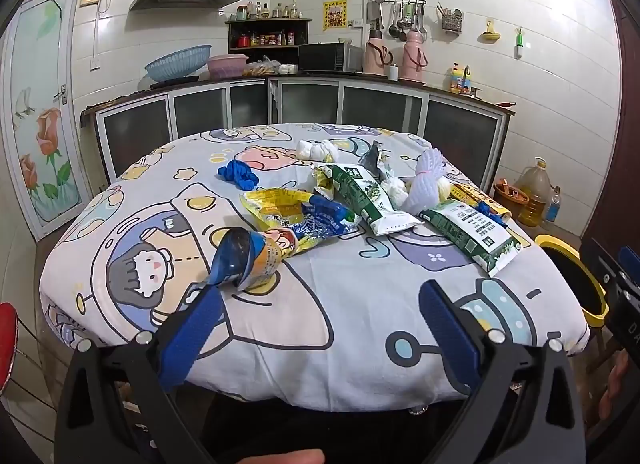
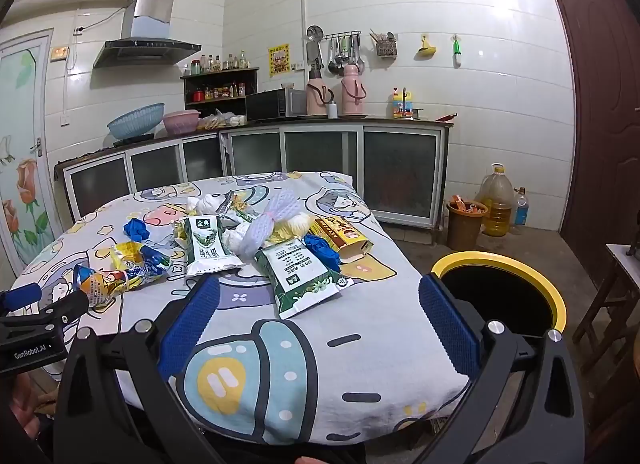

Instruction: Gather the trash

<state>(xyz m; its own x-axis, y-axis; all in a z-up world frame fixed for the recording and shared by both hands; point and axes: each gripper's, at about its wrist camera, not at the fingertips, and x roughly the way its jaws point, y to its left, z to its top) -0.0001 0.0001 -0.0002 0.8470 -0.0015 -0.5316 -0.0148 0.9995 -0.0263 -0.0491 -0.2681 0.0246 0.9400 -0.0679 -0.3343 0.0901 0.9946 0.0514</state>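
Both claws hang over the near edge of a round table covered in a cartoon-printed cloth [image 1: 328, 344], and both stand wide open with nothing between their blue ribbed pads.

The left gripper [image 1: 320, 300] points at bare cloth; a crumpled blue and orange plastic cup [image 1: 244, 260] lies just beyond its left fingertip, close to touching it. Past the cup sits a yellow and blue crinkled snack wrapper [image 1: 292, 216], and farther back a balled blue glove [image 1: 238, 176].

The right gripper [image 2: 320, 296] also frames empty cloth. Just ahead of it, between the lines of its fingers, lies a flattened green and white milk pouch [image 2: 300, 276]; a second such pouch [image 2: 206, 248] lies beyond the left finger. Behind them are white foam fruit netting [image 2: 268, 224], a blue crumpled glove [image 2: 322, 250] and a yellow cardboard box [image 2: 340, 236]. A black bin with a yellow rim [image 2: 500, 260] stands on the floor beside the table, just beyond the right finger.
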